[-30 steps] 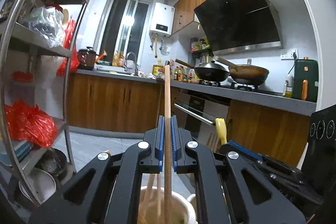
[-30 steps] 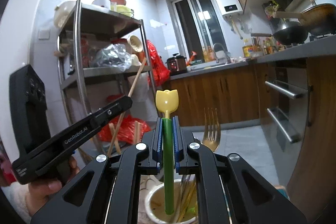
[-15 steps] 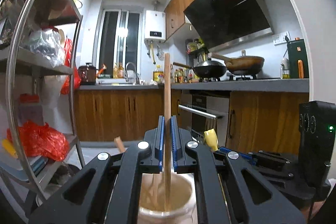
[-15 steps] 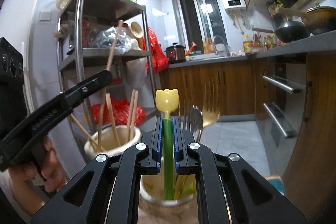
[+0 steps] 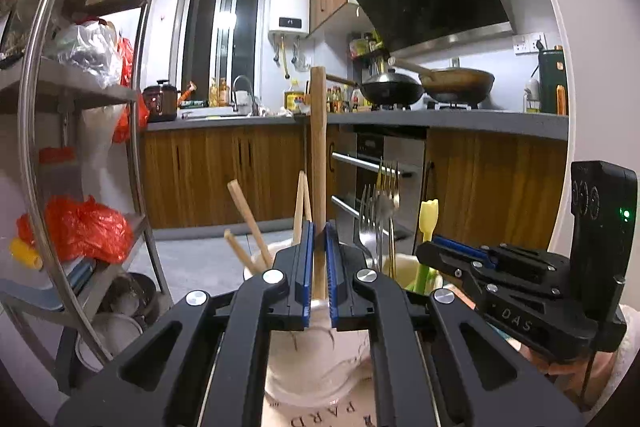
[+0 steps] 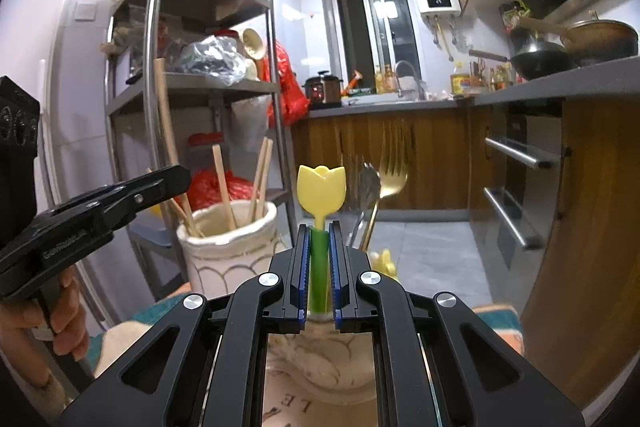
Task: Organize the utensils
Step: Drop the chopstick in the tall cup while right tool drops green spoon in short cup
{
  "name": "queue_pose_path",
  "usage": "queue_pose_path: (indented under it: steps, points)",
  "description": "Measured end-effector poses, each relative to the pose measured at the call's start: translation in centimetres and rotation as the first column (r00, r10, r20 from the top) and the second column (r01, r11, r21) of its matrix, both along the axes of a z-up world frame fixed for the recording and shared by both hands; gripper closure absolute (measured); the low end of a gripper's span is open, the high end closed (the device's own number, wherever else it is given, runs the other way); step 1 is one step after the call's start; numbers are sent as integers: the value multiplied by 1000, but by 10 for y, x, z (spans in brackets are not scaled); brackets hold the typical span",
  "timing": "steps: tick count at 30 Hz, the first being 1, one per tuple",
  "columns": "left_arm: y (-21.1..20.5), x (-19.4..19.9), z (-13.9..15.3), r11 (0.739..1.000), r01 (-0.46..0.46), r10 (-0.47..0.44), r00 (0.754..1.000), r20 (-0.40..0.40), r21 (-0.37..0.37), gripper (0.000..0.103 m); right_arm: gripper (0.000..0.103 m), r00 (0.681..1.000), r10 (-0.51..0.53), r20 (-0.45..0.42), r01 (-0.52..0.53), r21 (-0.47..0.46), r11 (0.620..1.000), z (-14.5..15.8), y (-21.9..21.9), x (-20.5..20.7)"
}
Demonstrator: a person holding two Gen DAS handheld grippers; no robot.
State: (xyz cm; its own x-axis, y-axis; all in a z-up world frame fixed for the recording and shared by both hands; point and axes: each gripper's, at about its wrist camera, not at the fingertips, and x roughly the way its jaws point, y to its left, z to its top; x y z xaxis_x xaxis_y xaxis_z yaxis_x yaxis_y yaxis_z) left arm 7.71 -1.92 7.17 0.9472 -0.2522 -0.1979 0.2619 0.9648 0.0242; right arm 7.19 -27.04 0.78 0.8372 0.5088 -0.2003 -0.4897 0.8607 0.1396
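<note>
My left gripper (image 5: 319,259) is shut on an upright wooden stick (image 5: 319,147) whose lower end stands in a cream jar (image 5: 320,359) with several wooden chopsticks (image 5: 248,215). My right gripper (image 6: 319,259) is shut on a green-stemmed utensil with a yellow tulip top (image 6: 321,191), standing in a second cream jar (image 6: 320,359). That jar also holds forks and a spoon (image 6: 390,175). In the right wrist view the left gripper (image 6: 160,183) and chopstick jar (image 6: 228,247) show at left. In the left wrist view the right gripper (image 5: 460,259) shows at right.
A steel shelf rack (image 5: 80,107) with bags and bowls stands at left. Wooden cabinets and an oven (image 5: 376,163) line the far side. Woks (image 5: 432,87) sit on the stove. The jars rest on a printed mat (image 6: 120,339).
Both grippers have lowered, sinking the wooden stick and the tulip utensil deeper into their jars. The jars now sit closer under the fingers.
</note>
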Motion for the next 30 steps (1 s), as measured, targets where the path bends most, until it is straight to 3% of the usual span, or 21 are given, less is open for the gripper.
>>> queue_pose_path:
  steps: [7, 15, 18, 23, 27, 30]
  points:
    - [-1, 8, -14, 1000, -1, 2, 996, -85, 10, 97, 92, 998, -6, -55, 4, -20, 1000, -6, 1, 5]
    - [-2, 6, -16, 1000, 14, -13, 995, -95, 11, 94, 84, 998, -6, -55, 5, -18, 1000, -7, -1, 2]
    - [-4, 5, -18, 1000, 16, -14, 996, -90, 18, 82, 80, 998, -8, -56, 8, -10, 1000, -7, -4, 0]
    - [-5, -1, -19, 999, 20, -18, 996, -83, 28, 80, 80, 999, -28, -47, 28, 14, 1000, -5, -13, -10]
    - [-3, -9, -19, 1000, 17, -15, 997, -74, 22, 64, 78, 999, -33, -44, 34, 22, 999, -5, -18, -20]
    - [2, -18, -20, 1000, 16, -15, 997, -74, 13, 63, 75, 998, -43, -34, 44, 14, 999, -6, -20, -29]
